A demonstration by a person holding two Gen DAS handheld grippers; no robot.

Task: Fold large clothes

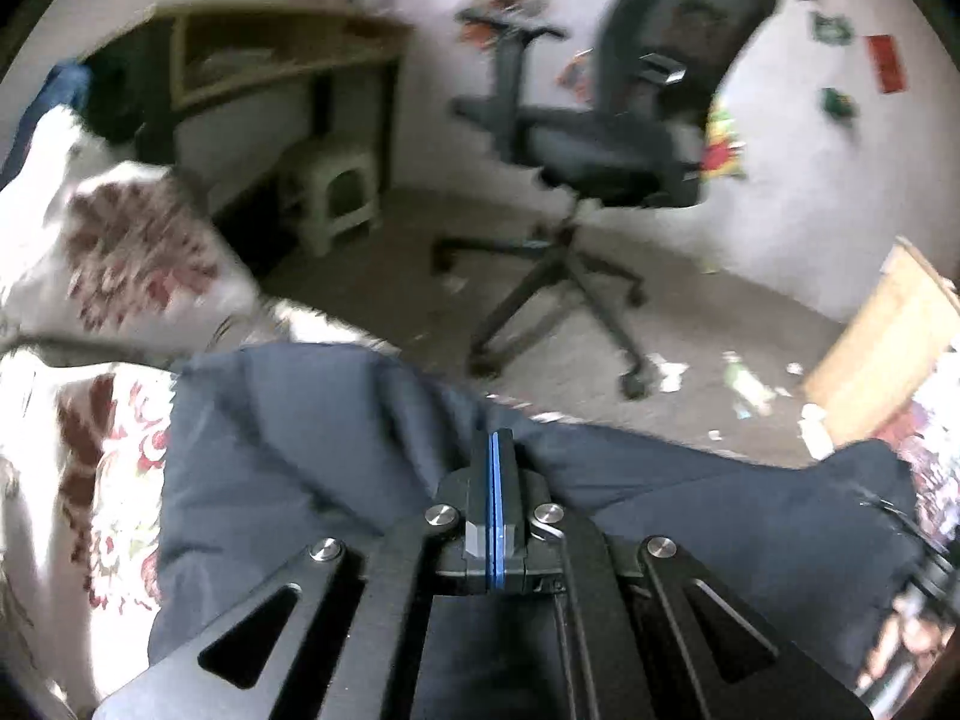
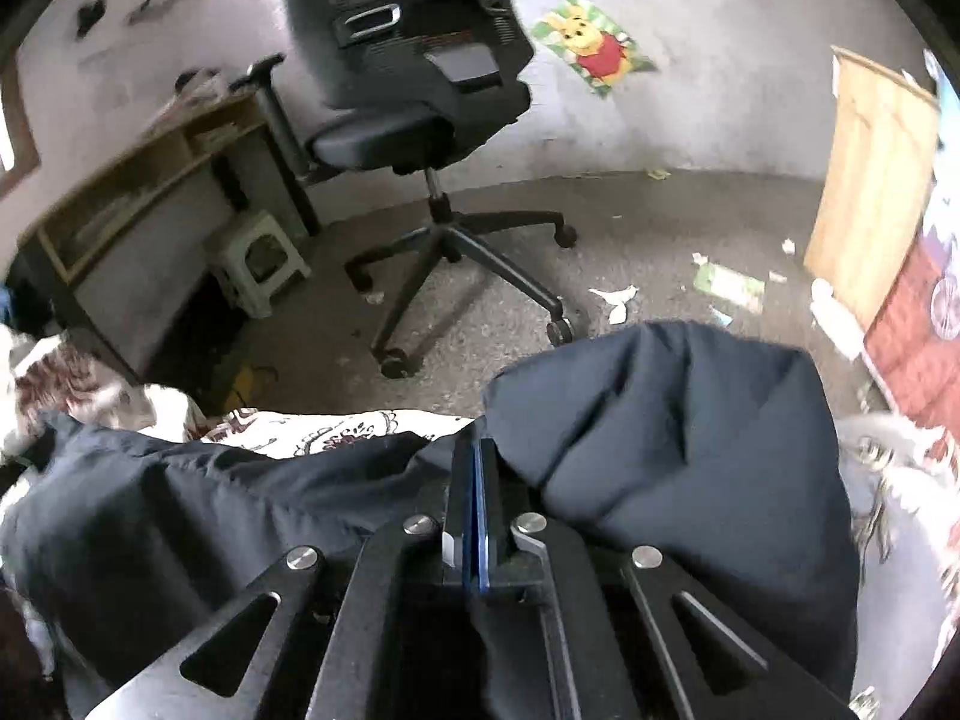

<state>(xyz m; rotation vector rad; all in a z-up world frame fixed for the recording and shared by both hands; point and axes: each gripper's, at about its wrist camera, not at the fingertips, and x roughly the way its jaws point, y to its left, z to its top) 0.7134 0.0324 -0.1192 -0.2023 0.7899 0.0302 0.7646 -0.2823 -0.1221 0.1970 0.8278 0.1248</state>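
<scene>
Currently both jaws are fully closed, blue pads pressed together. Left gripper (image 1: 493,438): tips pinch a ridge of the dark navy garment (image 1: 336,456), cloth bunched at either side of the pads. Right gripper (image 2: 477,447): same, closed on a raised fold of the garment (image 2: 678,438), which humps up to the right of the pads and sags lower on the left.

Garment position: spread across the near edge of a bed, over a white bedsheet with red floral print (image 1: 126,240); sheet visible left of the cloth in the left wrist view and just beyond it in the right wrist view (image 2: 324,429).

Background: black office chair (image 2: 414,90) on a grey floor (image 2: 480,324) with paper scraps, small plastic stool (image 2: 258,261) beside a wooden desk (image 1: 270,54), wooden board (image 2: 870,180) leaning at right, cartoon bear poster (image 2: 591,45) on the wall. Left wrist view is motion-blurred.
</scene>
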